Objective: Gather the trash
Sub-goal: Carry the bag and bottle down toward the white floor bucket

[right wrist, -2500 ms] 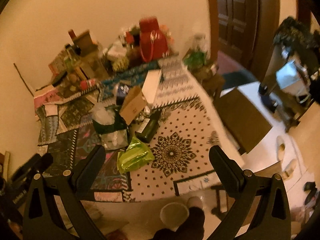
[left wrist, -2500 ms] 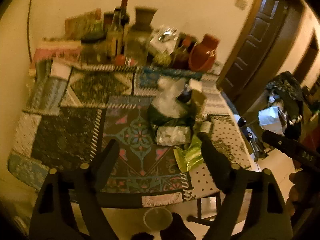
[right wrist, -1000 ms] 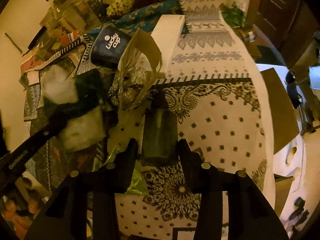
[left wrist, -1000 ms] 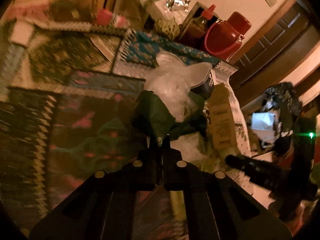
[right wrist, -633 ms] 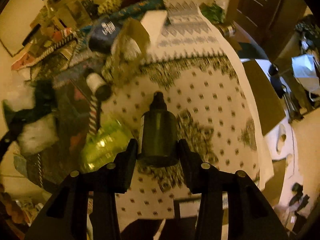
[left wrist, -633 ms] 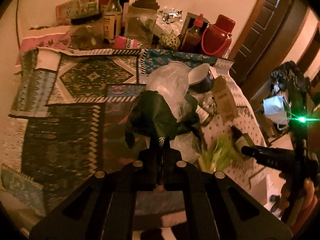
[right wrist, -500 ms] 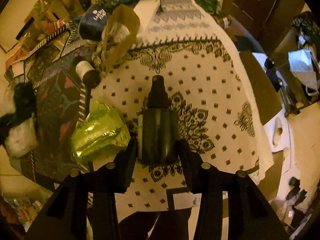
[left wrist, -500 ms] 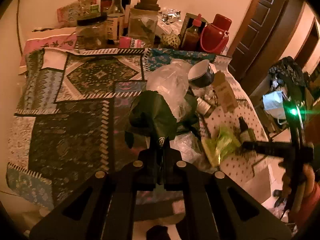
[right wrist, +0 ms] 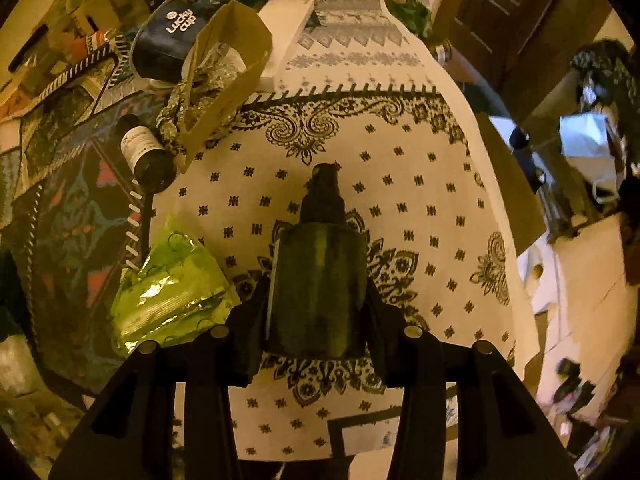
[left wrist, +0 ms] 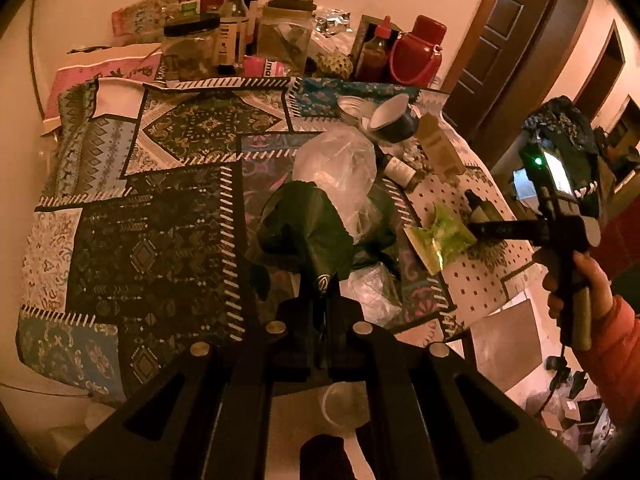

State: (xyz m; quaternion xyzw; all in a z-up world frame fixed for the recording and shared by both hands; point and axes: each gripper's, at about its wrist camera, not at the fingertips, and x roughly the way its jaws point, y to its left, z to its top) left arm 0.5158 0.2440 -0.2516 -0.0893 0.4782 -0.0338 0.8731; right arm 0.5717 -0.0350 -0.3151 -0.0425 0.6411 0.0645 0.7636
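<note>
My left gripper (left wrist: 322, 292) is shut on the rim of a dark green trash bag (left wrist: 308, 228), lifted above the patterned tablecloth (left wrist: 160, 224); crumpled clear plastic (left wrist: 340, 164) sticks out of the bag. My right gripper (right wrist: 318, 292) points down and is shut on a dark green spray bottle (right wrist: 320, 280), its black nozzle (right wrist: 324, 196) facing away from me. In the left wrist view the right gripper (left wrist: 484, 228) holds the bottle (left wrist: 478, 206) over the table's right side. A shiny green wrapper (right wrist: 168, 292) lies left of the bottle.
A small dark bottle (right wrist: 146, 152), a brown paper bag with foil (right wrist: 224, 80) and a dark paper cup (right wrist: 168, 44) lie behind the wrapper. Bottles, jars and a red flask (left wrist: 416, 56) crowd the table's far edge. A wooden door (left wrist: 508, 40) is on the right.
My left gripper has drawn back and risen with the green bag. My right gripper has lifted the spray bottle off the pile and carried it over the dotted cloth, then sunk a little.
</note>
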